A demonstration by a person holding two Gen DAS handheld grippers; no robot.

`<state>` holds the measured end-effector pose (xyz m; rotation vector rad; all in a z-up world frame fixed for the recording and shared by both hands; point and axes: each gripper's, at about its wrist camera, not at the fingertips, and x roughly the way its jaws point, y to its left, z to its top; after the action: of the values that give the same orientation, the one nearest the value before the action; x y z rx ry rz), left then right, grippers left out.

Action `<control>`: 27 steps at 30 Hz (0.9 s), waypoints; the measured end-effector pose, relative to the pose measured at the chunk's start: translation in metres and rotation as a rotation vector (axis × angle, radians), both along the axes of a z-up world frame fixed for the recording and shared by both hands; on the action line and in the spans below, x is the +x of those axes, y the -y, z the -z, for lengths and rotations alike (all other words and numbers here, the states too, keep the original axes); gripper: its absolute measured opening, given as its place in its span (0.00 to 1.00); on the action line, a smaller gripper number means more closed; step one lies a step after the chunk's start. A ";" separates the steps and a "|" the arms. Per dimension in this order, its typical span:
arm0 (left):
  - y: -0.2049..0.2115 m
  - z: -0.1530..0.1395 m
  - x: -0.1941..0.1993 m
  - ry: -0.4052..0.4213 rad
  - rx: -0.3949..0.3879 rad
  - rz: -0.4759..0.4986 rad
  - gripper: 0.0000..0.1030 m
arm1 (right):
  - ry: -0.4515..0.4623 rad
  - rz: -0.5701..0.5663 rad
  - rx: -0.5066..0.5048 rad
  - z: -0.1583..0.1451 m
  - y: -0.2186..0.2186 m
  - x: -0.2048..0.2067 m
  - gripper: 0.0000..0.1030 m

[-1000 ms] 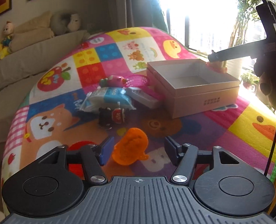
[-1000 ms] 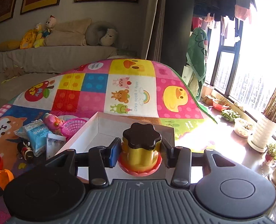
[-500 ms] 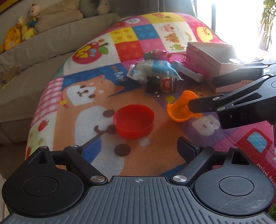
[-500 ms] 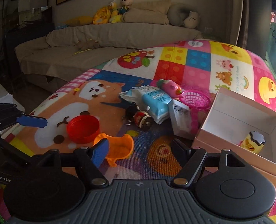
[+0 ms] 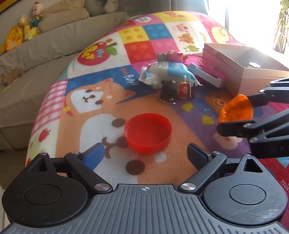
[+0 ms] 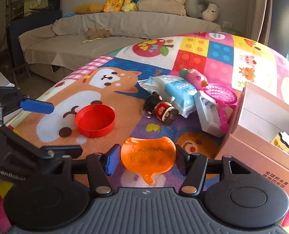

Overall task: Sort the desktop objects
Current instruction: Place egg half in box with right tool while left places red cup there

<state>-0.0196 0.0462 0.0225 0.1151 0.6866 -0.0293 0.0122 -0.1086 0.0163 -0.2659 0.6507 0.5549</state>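
Observation:
An orange plastic mould [image 6: 148, 157] sits between the fingers of my right gripper [image 6: 147, 156]. Its jaws are closing and both pads touch the mould's sides. In the left wrist view the mould [image 5: 236, 109] hangs tilted in the right gripper [image 5: 237, 115]. My left gripper [image 5: 145, 150] is wide, its jaws still opening. A red lid [image 5: 148, 135] lies rim-up on the mat just ahead of its fingertips, untouched. The pale cardboard box [image 6: 261, 144] stands open at the right. A yellow jar with a black lid [image 6: 284, 139] lies inside it.
A blue wipes pack [image 6: 175, 91], a black bear keychain [image 6: 160, 109], a pink toy [image 6: 195, 78], a pink mesh basket [image 6: 221, 93] and a white case [image 6: 208, 113] cluster left of the box. The colourful mat [image 5: 97, 97] ends at the left; a sofa [image 6: 105, 29] lies beyond.
My left gripper let go of the orange mould, opened and shifted over to the red lid. My right gripper left the yellow jar in the box, swung left and closed around the mould.

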 end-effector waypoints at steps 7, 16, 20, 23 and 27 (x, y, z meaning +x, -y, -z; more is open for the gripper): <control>0.005 0.004 0.039 -0.021 0.001 -0.033 0.85 | -0.022 0.138 0.027 -0.012 0.061 -0.024 0.57; 0.018 0.003 0.036 -0.026 0.018 -0.002 0.67 | -0.020 0.271 0.018 -0.023 0.121 -0.054 0.57; 0.047 -0.029 0.024 0.044 -0.057 0.118 0.67 | 0.061 0.317 0.014 -0.041 0.140 -0.065 0.57; 0.083 -0.060 0.025 0.145 -0.061 0.235 0.67 | 0.156 0.360 0.035 -0.065 0.155 -0.061 0.57; 0.131 -0.080 0.041 0.249 -0.013 0.356 0.67 | 0.268 0.416 0.070 -0.093 0.171 -0.032 0.57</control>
<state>0.0214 -0.0846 0.1028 0.2236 0.4102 -0.3560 -0.0202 -0.2798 0.1092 -0.1294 0.4079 0.1378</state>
